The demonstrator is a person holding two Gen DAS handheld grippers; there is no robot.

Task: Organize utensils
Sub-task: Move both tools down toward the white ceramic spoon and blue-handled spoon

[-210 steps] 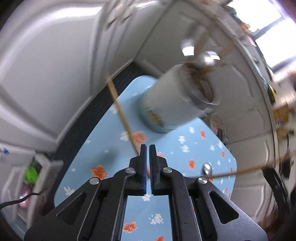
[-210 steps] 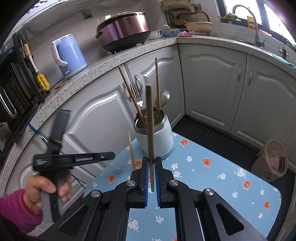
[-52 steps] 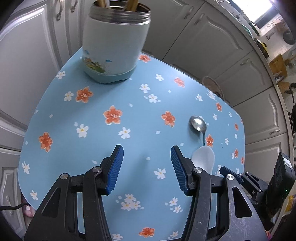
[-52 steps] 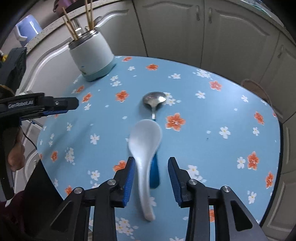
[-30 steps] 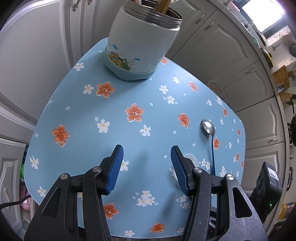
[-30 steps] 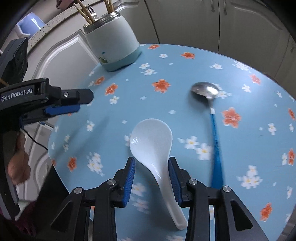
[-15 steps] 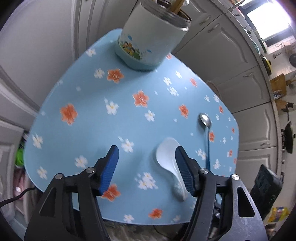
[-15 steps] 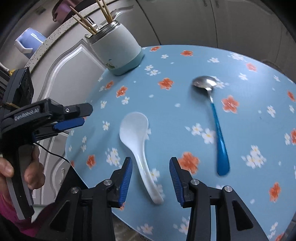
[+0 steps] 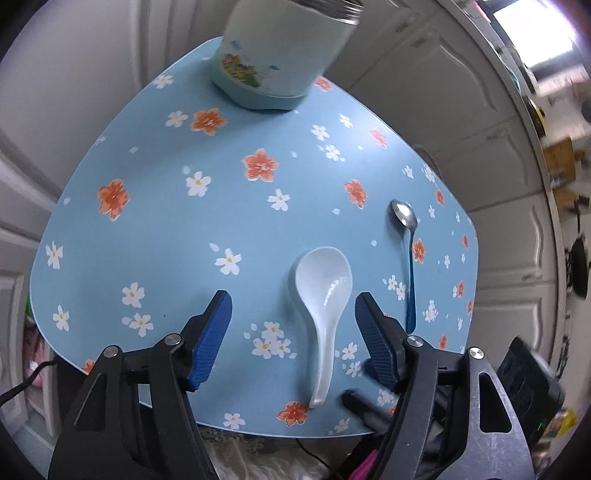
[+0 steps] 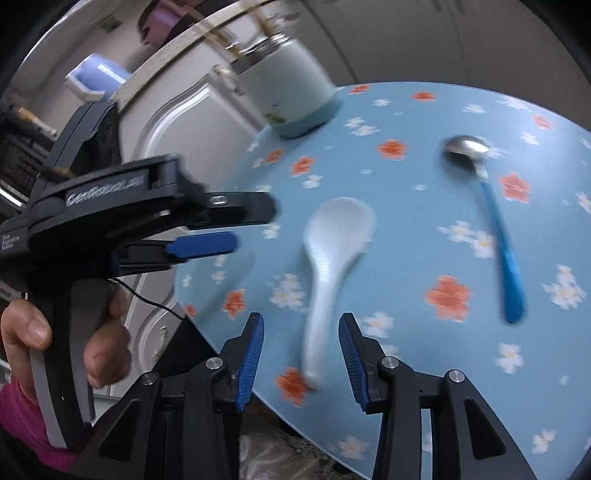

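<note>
Since the earlier frames the left gripper has just opened to its widest, and the white spoon now lies on the tabletop between its jaws, untouched. The spoon's long axis runs from the near edge, where the handle tip almost overhangs, toward the holder at the far edge. The right gripper is half open and empty, just above the handle, so it seems nearer. The blue-handled spoon lies parallel, toward the right edge.

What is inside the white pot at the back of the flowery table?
Thin wooden sticks poke out of the white pot, blurred, probably chopsticks. Its wall hides everything lower down, and the left wrist view cuts off its mouth.
</note>
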